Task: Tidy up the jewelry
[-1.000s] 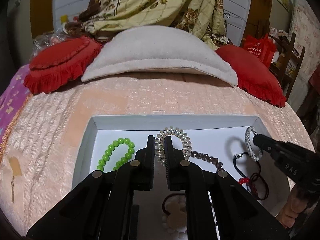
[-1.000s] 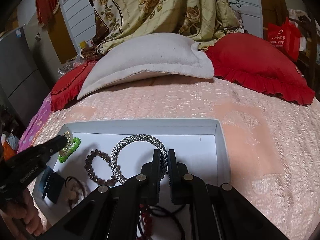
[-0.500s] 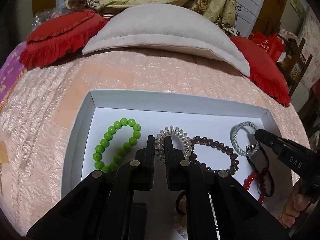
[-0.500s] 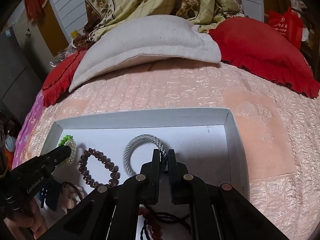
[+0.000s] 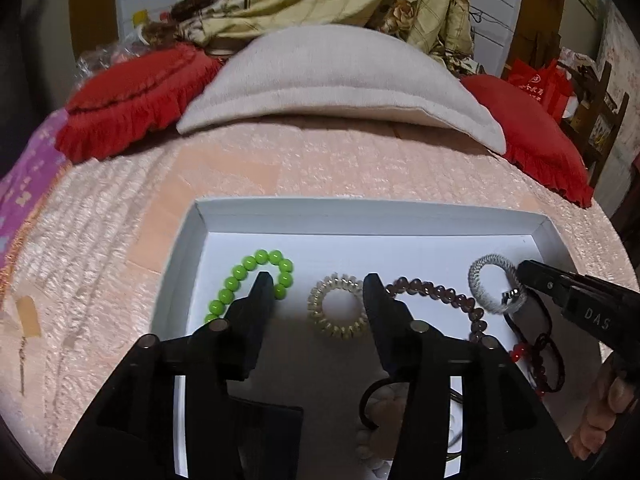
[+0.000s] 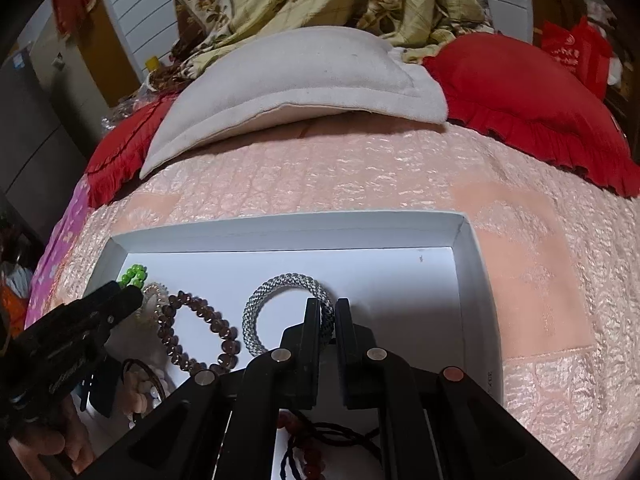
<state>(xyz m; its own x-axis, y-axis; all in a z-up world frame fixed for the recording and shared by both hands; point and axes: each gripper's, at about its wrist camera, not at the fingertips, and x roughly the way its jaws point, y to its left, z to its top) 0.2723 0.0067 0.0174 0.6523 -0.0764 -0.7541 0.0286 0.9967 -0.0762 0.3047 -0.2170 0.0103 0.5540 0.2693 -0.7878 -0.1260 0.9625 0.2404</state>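
A white shallow box (image 5: 372, 216) lies on the bed and holds jewelry. My left gripper (image 5: 316, 284) is open, its fingers either side of a clear spiral band (image 5: 338, 308) lying on the box floor. A green bead bracelet (image 5: 252, 280) lies to its left, a brown bead bracelet (image 5: 440, 294) to its right. My right gripper (image 6: 328, 312) is shut on a silver woven bracelet (image 6: 276, 284), which also shows in the left wrist view (image 5: 494, 288). A red and black cord bracelet (image 5: 536, 348) lies at the box's right.
A grey-white pillow (image 5: 340, 84) and red frilled cushions (image 5: 136, 100) lie at the bed's far side. The pink quilted bedspread (image 6: 540, 280) surrounds the box. A dark clip (image 5: 276, 428) and a pale bead hair tie (image 5: 384, 404) lie near the box's front.
My left gripper has opened and let go of the clear spiral band, which now lies on the box floor. My right gripper still grips the silver bracelet, low in the box.
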